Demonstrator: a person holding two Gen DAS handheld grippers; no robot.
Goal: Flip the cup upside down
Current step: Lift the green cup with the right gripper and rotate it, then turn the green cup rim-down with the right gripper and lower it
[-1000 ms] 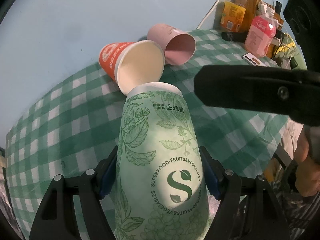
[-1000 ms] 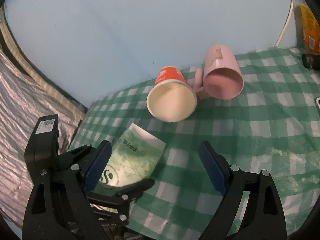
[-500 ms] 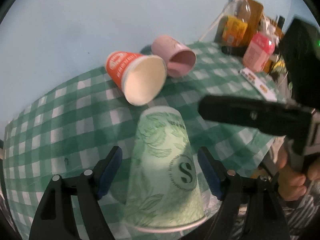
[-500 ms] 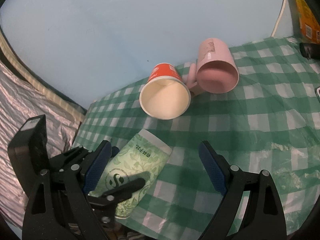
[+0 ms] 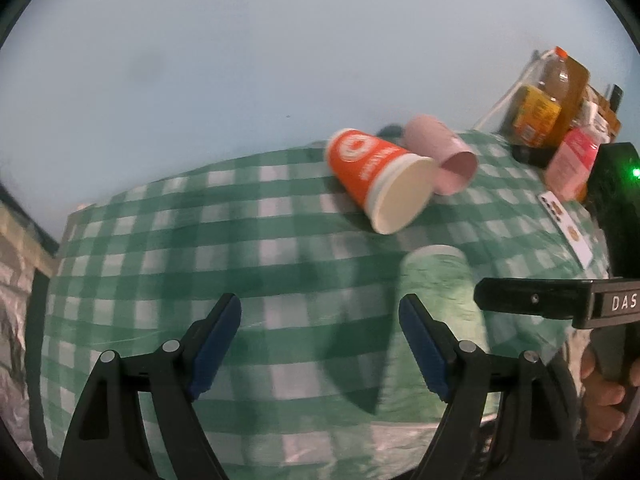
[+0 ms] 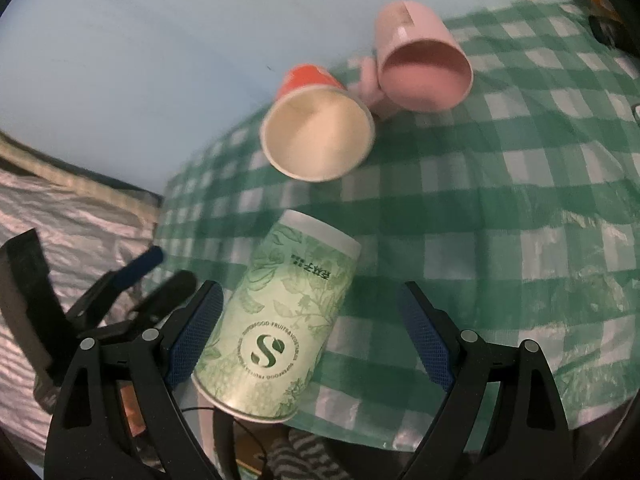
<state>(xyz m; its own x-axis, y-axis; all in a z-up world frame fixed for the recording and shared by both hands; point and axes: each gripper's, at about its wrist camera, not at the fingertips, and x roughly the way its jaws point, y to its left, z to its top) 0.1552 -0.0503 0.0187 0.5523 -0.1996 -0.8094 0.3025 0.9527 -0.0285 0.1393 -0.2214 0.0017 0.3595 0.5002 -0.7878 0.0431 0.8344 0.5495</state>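
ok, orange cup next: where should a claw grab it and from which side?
Take the orange cup across its mid-wall, one finger on each side of the body. It lies on its side with its open mouth facing the cameras, and the pink mug crowds its right flank, so come down from above rather than sideways.

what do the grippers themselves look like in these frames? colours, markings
Both the left gripper and right gripper are black plastic, with angular fingers, silver pivot screws and blue textured pads. Seen from the left wrist camera, the right unit carries white "DAS" lettering and a green LED.
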